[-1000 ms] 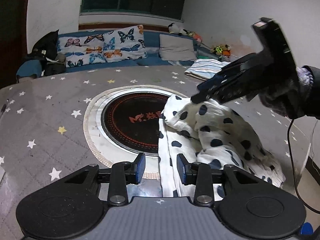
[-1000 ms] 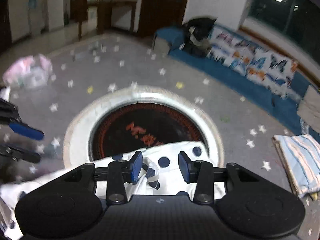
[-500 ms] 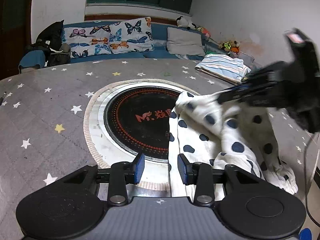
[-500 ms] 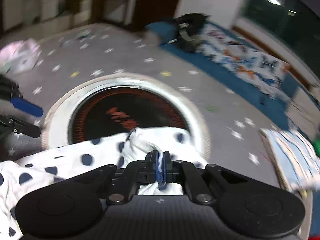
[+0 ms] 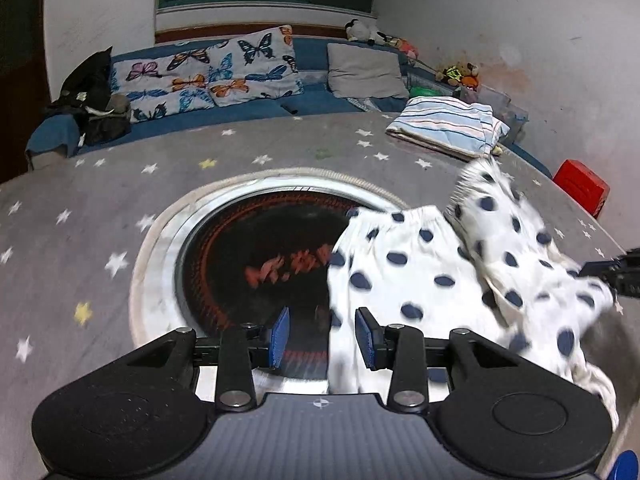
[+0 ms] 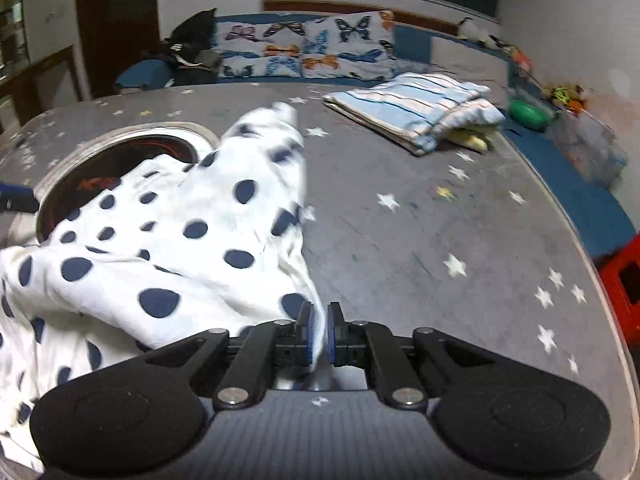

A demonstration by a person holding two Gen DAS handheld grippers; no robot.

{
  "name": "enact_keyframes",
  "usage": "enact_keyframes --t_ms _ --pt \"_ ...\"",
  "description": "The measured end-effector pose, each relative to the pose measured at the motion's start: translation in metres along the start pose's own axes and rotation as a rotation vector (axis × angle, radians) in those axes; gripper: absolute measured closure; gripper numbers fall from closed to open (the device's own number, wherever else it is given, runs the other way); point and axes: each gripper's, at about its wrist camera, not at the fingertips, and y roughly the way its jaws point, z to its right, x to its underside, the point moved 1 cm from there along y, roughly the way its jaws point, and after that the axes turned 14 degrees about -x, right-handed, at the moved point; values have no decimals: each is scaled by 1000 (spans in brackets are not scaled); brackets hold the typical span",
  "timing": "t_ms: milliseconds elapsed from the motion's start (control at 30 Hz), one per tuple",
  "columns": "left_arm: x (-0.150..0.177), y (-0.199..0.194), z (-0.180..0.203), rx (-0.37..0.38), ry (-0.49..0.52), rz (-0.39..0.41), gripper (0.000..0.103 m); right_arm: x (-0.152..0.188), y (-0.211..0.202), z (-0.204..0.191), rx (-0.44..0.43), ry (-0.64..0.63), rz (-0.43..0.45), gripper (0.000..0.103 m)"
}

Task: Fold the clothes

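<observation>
A white garment with dark blue dots (image 5: 440, 264) lies rumpled on the grey star-patterned table (image 5: 100, 208), partly over the round black hob (image 5: 256, 264). My left gripper (image 5: 322, 338) is open above the hob's near rim, and the garment's left edge hangs between its blue pads. In the right wrist view the same dotted garment (image 6: 168, 240) spreads to the left, and my right gripper (image 6: 318, 334) is shut on a fold of it. The right gripper's tip (image 5: 612, 272) shows at the far right of the left wrist view.
A folded blue-striped cloth (image 5: 448, 128) (image 6: 416, 108) lies at the table's far side. A blue sofa with butterfly cushions (image 5: 208, 76) runs behind. A red crate (image 5: 580, 188) stands past the table's right edge. A dark bag (image 5: 88, 96) sits on the sofa's left end.
My right gripper shut on the dotted garment and pulled it to the right, away from the hob. The garment has spread wider. My left gripper stays open and has shifted little.
</observation>
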Motion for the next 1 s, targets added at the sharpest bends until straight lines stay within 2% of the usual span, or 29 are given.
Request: enact_keyframes --t_ms 133,200,300,400,467,733,767,867,1000 --pt "-17 21 18 2 40 15 59 -9 -11 5 4 -13 69 90" --pt "-24 33 26 1 60 22 56 -21 -10 4 -14 -31 92 79" --pt "-32 54 41 -7 105 28 55 -36 0 1 -60 -71 104 69" --pt "-38 72 50 0 130 15 55 -50 23 0 -108 -88 74 64" --pt "-40 83 55 0 134 -3 55 -56 41 -1 -140 -86 41 63" --pt "-39 103 66 13 155 -4 58 -59 79 -13 -204 -117 -34 55" --pt "-39 104 69 20 163 6 62 -59 81 -14 -208 -120 -42 54" --pt "-38 102 76 32 195 37 92 -58 86 -15 -207 -123 -57 52" --pt "-41 98 69 -31 198 81 96 -60 92 -16 -215 -138 -70 48"
